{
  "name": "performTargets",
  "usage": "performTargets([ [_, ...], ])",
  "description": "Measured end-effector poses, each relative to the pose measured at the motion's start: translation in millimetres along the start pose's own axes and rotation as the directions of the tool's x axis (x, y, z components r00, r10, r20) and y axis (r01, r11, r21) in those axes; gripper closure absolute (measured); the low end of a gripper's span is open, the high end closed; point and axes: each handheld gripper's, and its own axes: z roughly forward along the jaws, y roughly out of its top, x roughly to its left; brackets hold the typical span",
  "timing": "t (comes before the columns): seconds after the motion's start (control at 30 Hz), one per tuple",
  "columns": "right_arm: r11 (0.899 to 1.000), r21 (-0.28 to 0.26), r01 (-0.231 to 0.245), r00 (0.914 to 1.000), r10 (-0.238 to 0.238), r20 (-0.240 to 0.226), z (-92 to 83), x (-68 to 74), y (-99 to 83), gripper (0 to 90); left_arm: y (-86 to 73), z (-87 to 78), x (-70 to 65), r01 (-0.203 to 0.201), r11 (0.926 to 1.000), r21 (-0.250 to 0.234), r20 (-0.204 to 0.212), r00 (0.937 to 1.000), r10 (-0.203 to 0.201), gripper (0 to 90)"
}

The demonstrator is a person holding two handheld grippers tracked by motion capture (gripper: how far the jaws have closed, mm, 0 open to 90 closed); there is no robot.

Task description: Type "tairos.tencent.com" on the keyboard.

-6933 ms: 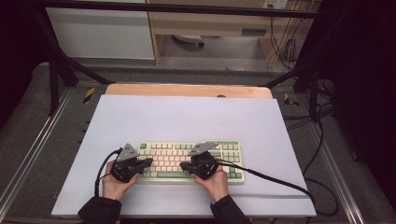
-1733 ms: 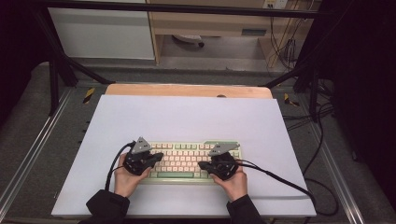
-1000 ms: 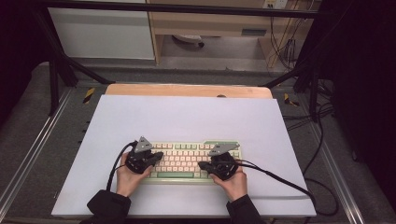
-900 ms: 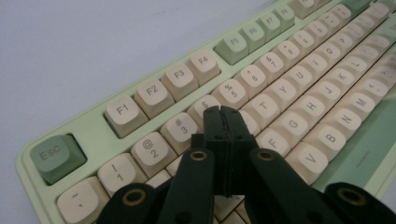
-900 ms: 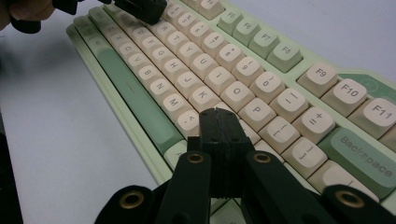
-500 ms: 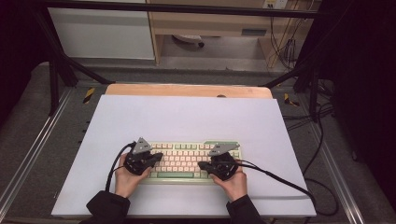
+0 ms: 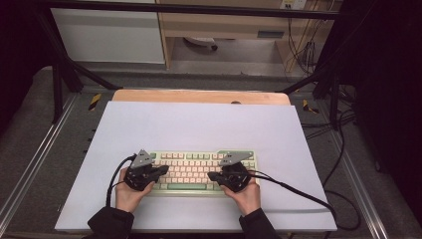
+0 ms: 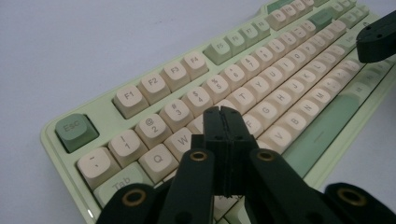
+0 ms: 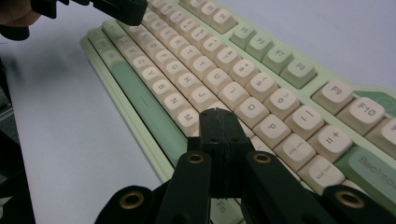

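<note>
Light fell evenly from overhead on the white table (image 7: 199, 124), which stood bright while the floor and the corners of the high view sank almost to black. That view was soft and a little grainy, and the shadows on the table were faint. In the left gripper view the left tool (image 8: 221, 112) was sharp at its tip, while the keyboard (image 8: 261, 60) blurred toward its far end. In the right gripper view the right tool (image 9: 217, 114) was crisp and dark, the far keys hazy, with mild glare on the keycaps.
</note>
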Motion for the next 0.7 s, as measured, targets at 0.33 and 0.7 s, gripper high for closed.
performTargets([
  [0.33,1.0,-0.003,0.012,0.9993,-0.012,-0.036,19.6,12.0,9.1,90.0,-2.5,-0.5,-1.4,-0.003,1.0,0.002,0.011,0.9999,0.003,90.0],
  [0.7,1.0,0.008,0.011,0.9985,-0.011,-0.054,36.9,18.3,12.2,90.0,-2.6,-0.7,-0.1,0.001,1.0,0.002,0.013,0.9999,-0.001,90.0],
])
